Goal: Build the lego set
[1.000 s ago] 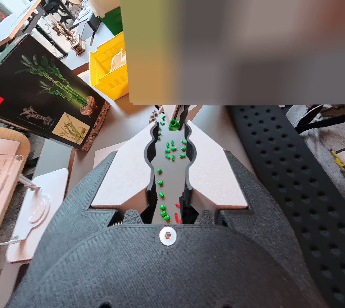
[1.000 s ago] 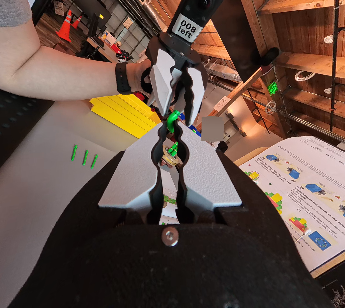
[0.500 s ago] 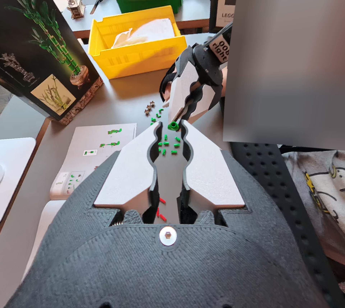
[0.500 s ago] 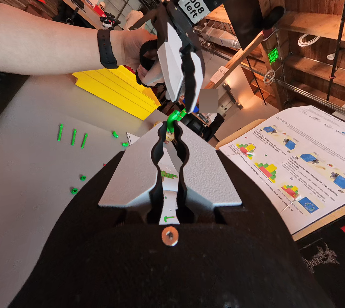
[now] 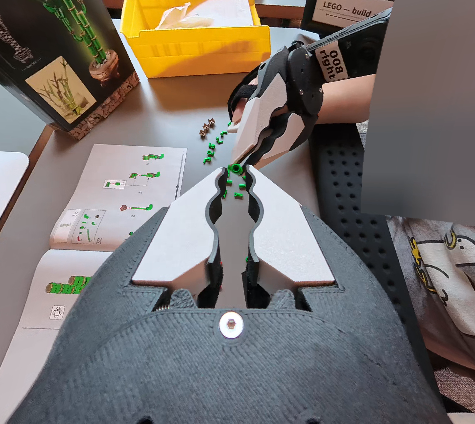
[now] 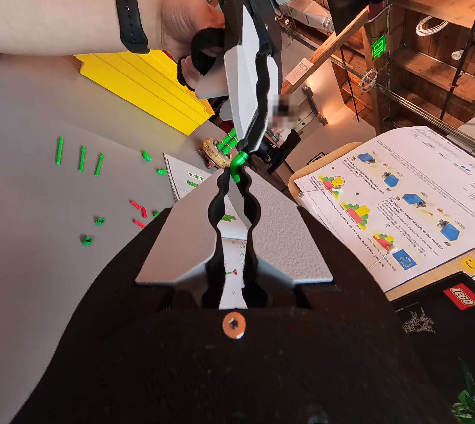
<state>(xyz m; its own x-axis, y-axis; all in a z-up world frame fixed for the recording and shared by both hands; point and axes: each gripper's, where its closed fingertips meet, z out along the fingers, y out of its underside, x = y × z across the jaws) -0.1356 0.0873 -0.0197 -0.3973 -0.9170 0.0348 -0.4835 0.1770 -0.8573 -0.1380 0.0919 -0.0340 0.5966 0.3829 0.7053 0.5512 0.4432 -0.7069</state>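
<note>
Green, rigid and tiny, the curved piece (image 6: 237, 167) sat pinched between my nearly closed right fingers (image 6: 235, 175), my left fingers (image 5: 235, 172) gaping empty.

Glossy green plastic is seen on the bent piece (image 6: 236, 164). The bin (image 5: 195, 51) is of smooth yellow plastic, the table (image 5: 167, 113) matt grey, the booklet (image 5: 120, 195) paper, the beams (image 6: 434, 0) at 2 o'clock wood.

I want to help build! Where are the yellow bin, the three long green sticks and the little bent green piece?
yellow bin (image 5: 200, 51), left wrist view, front wall.
long green sticks (image 6: 81, 158), right wrist view, middle stick.
bent green piece (image 6: 236, 166), right wrist view, its elbow.
</note>
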